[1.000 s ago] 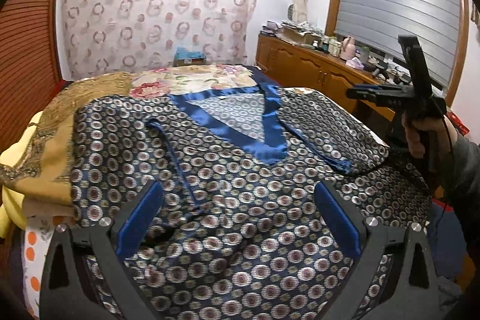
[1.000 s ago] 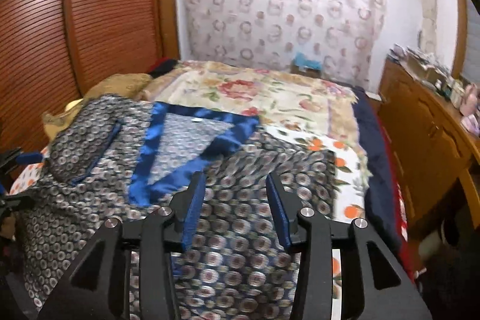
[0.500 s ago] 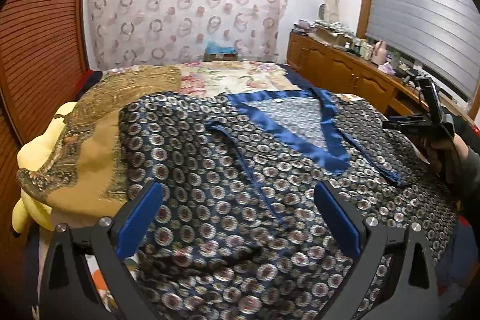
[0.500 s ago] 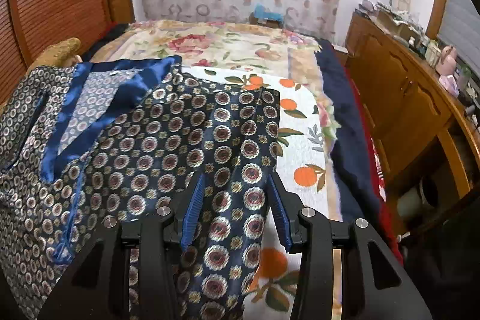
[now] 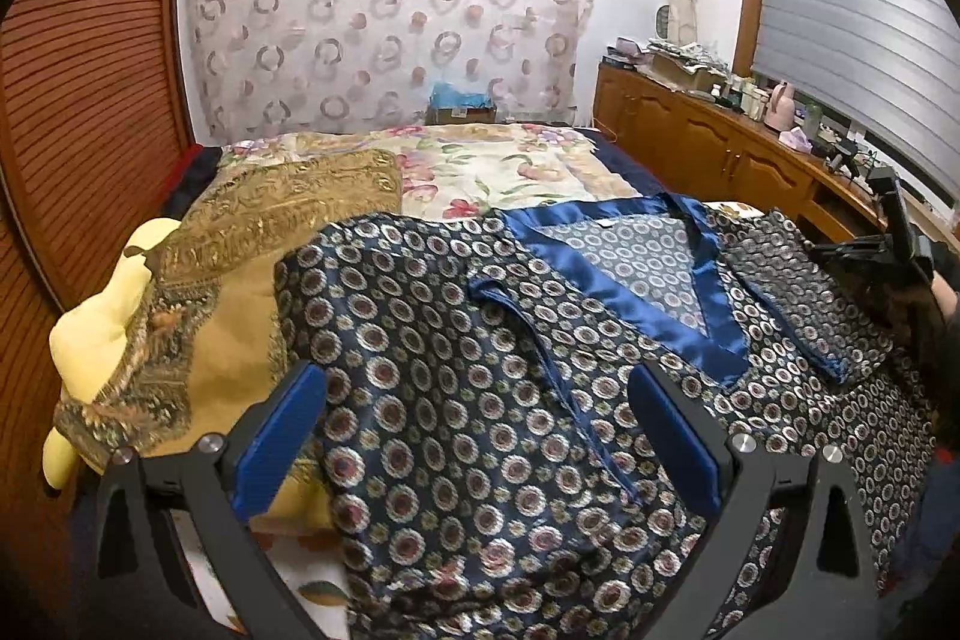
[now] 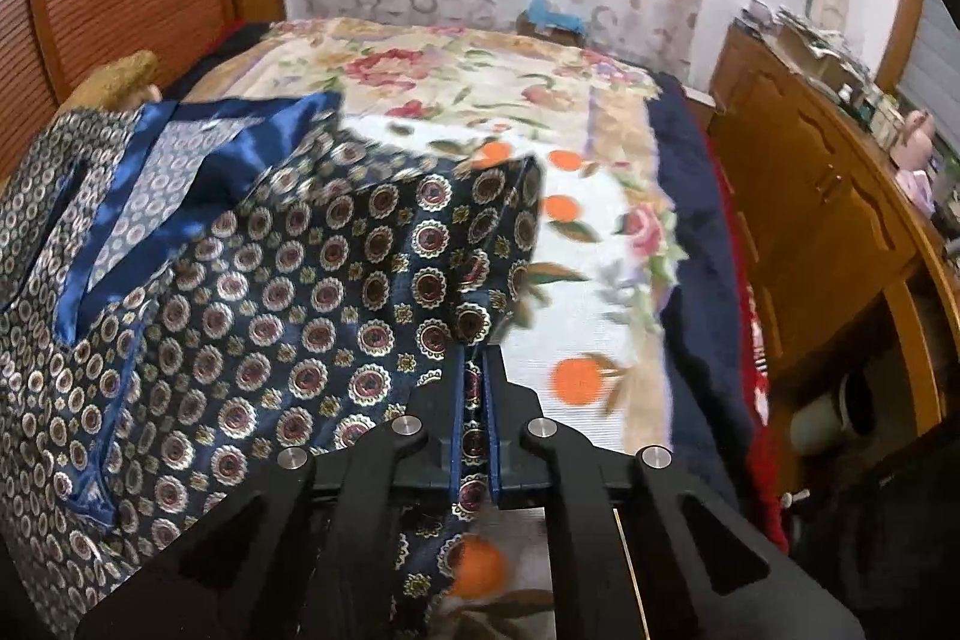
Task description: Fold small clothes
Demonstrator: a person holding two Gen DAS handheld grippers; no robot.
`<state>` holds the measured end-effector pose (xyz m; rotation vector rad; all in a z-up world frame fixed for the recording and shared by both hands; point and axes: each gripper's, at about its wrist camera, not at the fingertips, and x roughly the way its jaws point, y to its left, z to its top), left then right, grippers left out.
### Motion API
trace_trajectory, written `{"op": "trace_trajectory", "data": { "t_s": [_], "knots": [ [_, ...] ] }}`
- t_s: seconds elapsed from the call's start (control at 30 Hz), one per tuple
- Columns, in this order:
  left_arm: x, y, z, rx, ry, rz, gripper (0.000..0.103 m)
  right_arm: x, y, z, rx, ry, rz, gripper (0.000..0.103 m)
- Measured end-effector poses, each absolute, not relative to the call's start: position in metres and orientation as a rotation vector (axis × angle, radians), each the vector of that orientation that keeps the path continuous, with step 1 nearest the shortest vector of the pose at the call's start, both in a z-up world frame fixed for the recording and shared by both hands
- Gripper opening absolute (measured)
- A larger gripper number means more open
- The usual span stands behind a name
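A dark blue pajama top point(image 5: 480, 400) with round medallion print and a shiny blue satin V-collar point(image 5: 636, 304) lies spread face up on the bed. My left gripper point(image 5: 480, 436) is open and empty, held over the top's left half. My right gripper point(image 6: 473, 370) is shut on the top's right edge point(image 6: 420, 292) and lifts the cloth off the bedspread. The right gripper also shows in the left wrist view point(image 5: 888, 250) at the far right, partly cut off.
The top lies on a floral bedspread point(image 6: 600, 232) with orange fruit print. A gold brocade pillow point(image 5: 252, 268) and a yellow cushion point(image 5: 96, 340) sit at the left. A wooden sideboard point(image 5: 720, 148) with clutter runs along the right. A slatted wooden wall point(image 5: 78, 70) stands left.
My right gripper has closed on the top's right edge and raised it. My left gripper has swung left, so the pillow and yellow cushion show more.
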<state>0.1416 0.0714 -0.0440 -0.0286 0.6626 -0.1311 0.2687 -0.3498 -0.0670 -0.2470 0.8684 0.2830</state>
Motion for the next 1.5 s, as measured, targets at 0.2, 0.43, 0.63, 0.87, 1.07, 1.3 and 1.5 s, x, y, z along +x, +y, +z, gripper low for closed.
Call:
{"op": "trace_trajectory", "data": {
  "t_s": [0.2, 0.43, 0.63, 0.87, 1.07, 1.3, 1.5],
  "knots": [
    [0.153, 0.093, -0.046, -0.022, 0.682, -0.081, 0.102, 0.286, -0.377, -0.052, -0.174, 0.845, 0.229, 0.017],
    [0.168, 0.123, -0.051, -0.048, 0.717, -0.025, 0.102, 0.305, -0.367, -0.064, -0.125, 0.854, 0.283, 0.041],
    [0.181, 0.133, -0.056, -0.058, 0.738, -0.024, 0.100, 0.318, -0.360, -0.079, -0.109, 0.878, 0.295, 0.043],
    [0.200, 0.136, -0.055, -0.068, 0.762, -0.050, 0.082, 0.321, -0.363, -0.079, -0.111, 0.875, 0.285, 0.044],
    [0.218, 0.147, -0.059, -0.076, 0.798, -0.033, 0.064, 0.322, -0.362, -0.079, -0.121, 0.874, 0.278, 0.045],
    [0.232, 0.152, -0.071, -0.119, 0.856, -0.060, 0.051, 0.322, -0.361, -0.080, -0.127, 0.874, 0.276, 0.046],
    [0.238, 0.149, -0.074, -0.126, 0.864, -0.076, 0.051, 0.321, -0.360, -0.080, -0.129, 0.874, 0.275, 0.046]
  ]
}}
